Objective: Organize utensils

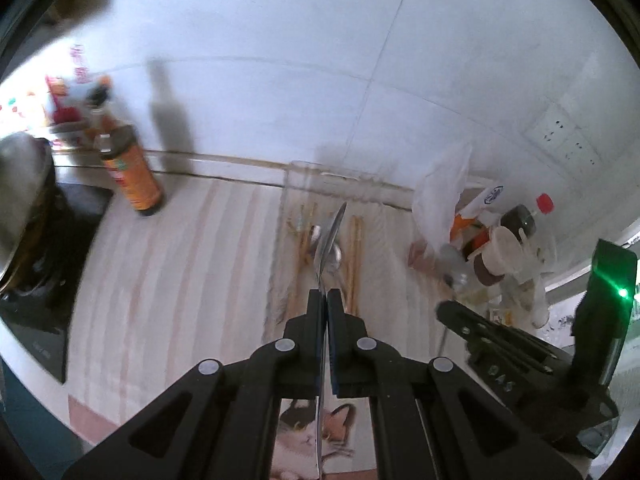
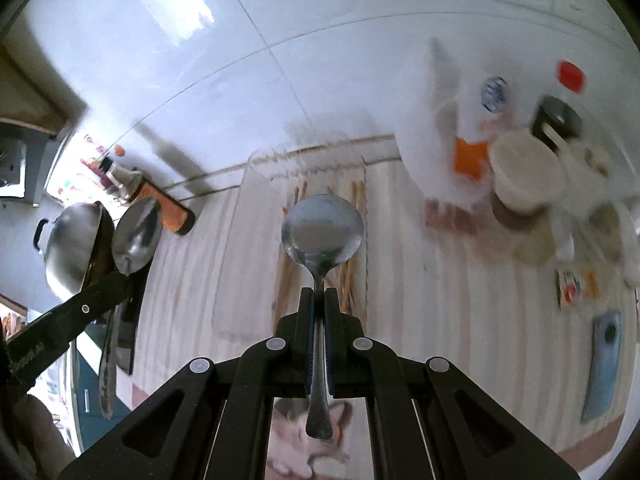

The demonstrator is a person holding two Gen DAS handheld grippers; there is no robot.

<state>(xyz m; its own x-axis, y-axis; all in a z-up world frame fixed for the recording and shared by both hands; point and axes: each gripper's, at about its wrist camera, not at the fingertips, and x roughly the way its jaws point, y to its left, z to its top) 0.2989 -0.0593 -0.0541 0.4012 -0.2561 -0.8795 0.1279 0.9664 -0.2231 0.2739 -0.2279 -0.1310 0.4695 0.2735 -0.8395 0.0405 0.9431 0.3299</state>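
My left gripper (image 1: 323,294) is shut on a metal spoon (image 1: 330,236), seen edge-on, held above a clear plastic tray (image 1: 294,168). In the tray lie wooden chopsticks (image 1: 354,256) and another spoon (image 1: 334,258). My right gripper (image 2: 319,292) is shut on a round-bowled metal spoon (image 2: 322,228), held over the same tray (image 2: 230,264) with its chopsticks (image 2: 356,204). The left gripper with its spoon (image 2: 136,236) also shows at the left of the right wrist view. The right gripper body (image 1: 520,352) shows at the right of the left wrist view.
A striped cloth (image 1: 180,272) covers the counter. An orange-labelled sauce bottle (image 1: 132,168) stands at the back left beside a steel wok (image 2: 72,240) on a stove. Bottles, cups and a white bag (image 2: 520,168) crowd the right. A tiled wall (image 1: 320,60) is behind.
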